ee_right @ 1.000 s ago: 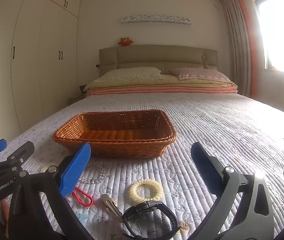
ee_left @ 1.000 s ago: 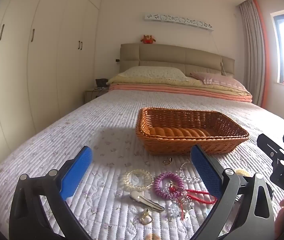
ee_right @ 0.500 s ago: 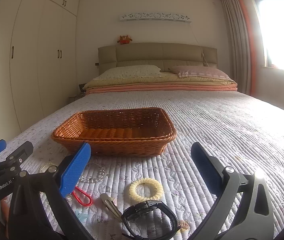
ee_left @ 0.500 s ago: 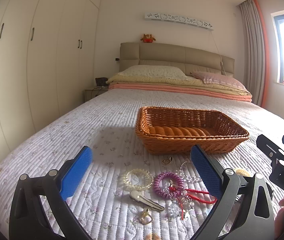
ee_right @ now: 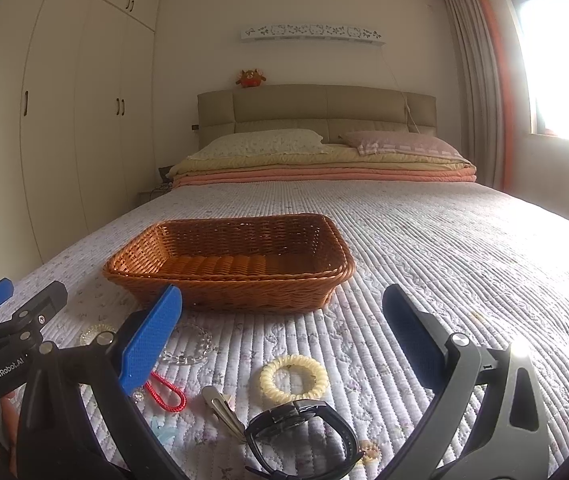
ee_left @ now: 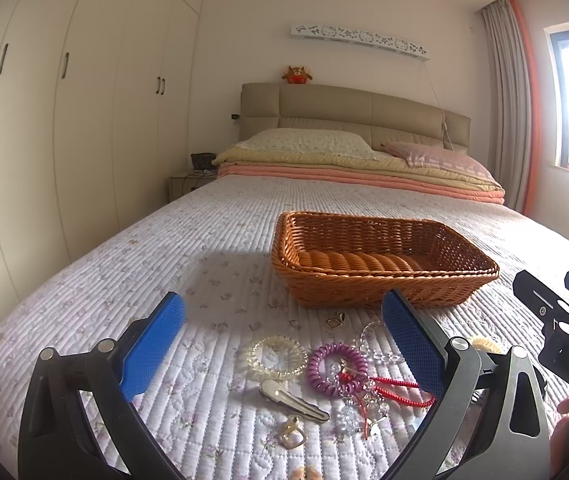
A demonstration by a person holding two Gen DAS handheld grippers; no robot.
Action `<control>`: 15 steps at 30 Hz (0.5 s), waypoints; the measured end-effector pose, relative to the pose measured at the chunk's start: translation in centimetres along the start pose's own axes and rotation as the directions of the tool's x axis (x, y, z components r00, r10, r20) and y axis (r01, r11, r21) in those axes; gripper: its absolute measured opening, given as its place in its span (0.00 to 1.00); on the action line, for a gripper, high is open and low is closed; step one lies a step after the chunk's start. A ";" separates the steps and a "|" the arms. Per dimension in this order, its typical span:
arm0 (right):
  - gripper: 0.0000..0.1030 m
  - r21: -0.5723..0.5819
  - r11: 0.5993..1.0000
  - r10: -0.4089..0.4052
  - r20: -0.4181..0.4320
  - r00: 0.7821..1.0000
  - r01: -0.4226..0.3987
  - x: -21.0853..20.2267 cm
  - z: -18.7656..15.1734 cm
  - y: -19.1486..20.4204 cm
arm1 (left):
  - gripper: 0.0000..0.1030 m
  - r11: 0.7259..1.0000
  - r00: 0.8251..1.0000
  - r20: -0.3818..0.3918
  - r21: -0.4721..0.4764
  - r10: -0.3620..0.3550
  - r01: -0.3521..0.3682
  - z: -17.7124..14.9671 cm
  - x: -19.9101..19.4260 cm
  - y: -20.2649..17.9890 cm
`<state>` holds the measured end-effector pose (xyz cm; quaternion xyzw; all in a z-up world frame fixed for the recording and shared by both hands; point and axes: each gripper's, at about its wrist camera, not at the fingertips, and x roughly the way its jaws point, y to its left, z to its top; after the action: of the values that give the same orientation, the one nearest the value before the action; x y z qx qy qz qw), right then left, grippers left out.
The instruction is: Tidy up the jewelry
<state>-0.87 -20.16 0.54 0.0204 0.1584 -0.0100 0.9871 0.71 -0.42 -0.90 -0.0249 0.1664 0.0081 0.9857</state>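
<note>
The left claw [ee_left: 282,350] stands wide open and empty above the bed [ee_left: 212,240], with the purple coil hair tie [ee_left: 337,368], the clear coil hair tie [ee_left: 277,357] and the silver hair clip [ee_left: 293,396] lying just below and between its fingers; the clip's long axis runs slantwise, left-far to right-near. The right claw [ee_right: 282,346] is likewise spread and empty, closest to the cream scrunchie [ee_right: 294,378] and the black wristwatch [ee_right: 302,436]. The wicker basket [ee_left: 384,280] sits just beyond the scatter and appears empty, so nothing seems sorted yet.
</note>
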 end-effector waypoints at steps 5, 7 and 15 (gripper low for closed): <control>0.94 -0.001 1.000 -0.001 -0.002 1.000 0.001 0.0 0.0 0.0 | 0.93 1.000 1.000 -0.001 0.000 0.000 0.000 0.0 0.0 0.0; 0.94 -0.002 1.000 -0.001 -0.003 1.000 0.001 0.0 0.0 -0.1 | 0.93 1.000 1.000 -0.001 0.000 0.000 0.000 0.0 0.0 0.0; 0.94 -0.004 1.000 -0.001 -0.006 1.000 0.001 0.1 0.0 -0.1 | 0.93 1.000 1.000 0.000 0.000 0.000 0.000 0.0 0.0 0.0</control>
<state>-0.76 -20.26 0.47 0.0184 0.1615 -0.0102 0.9866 0.73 -0.41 -0.88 -0.0252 0.1666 0.0081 0.9857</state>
